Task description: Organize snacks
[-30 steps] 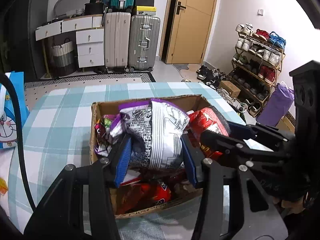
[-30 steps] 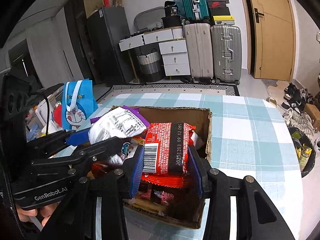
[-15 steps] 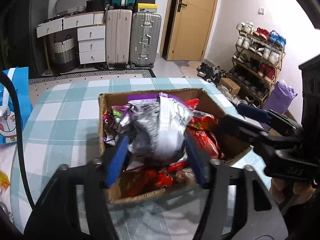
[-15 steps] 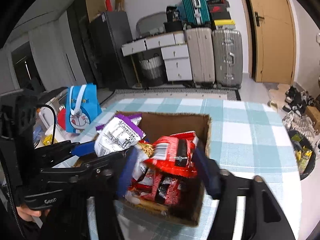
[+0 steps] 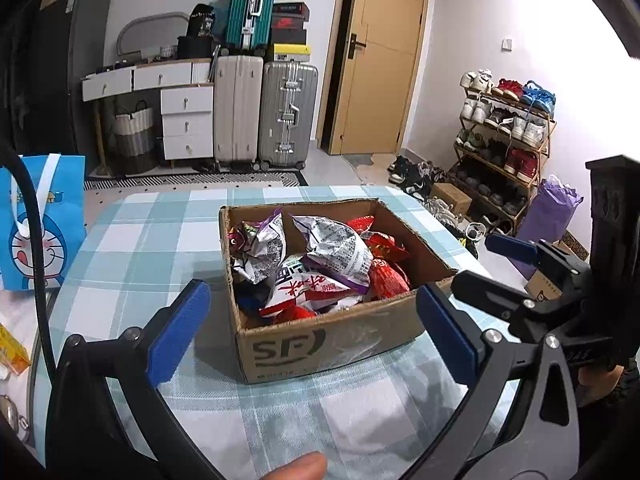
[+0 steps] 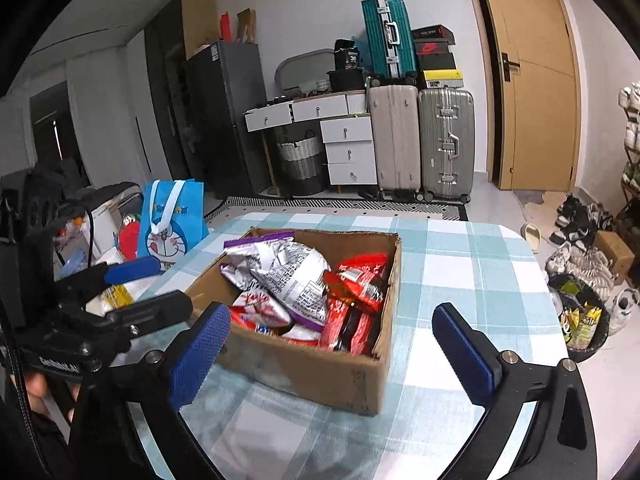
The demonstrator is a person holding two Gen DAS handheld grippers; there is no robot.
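An open cardboard box on the checked tablecloth holds several snack bags. Among them are a silver-and-purple bag and red packets. My left gripper hangs in front of the box's near wall, its jaws opening wide, with no bag between the pads. In the right wrist view the same box shows the silver bag beside a red packet. My right gripper is also drawn back from the box, its jaws opening and holding nothing. Each gripper shows in the other's view: the right gripper and the left gripper.
A blue cartoon gift bag stands at the table's left edge, with small items beside it. The checked table has bare cloth around the box. Suitcases, drawers and a shoe rack stand beyond. A waste bin sits on the floor.
The left gripper released the silver-and-purple bag and the right gripper released the red packet; both bags now lie in the box. Both jaws opened wide and both grippers drew back.
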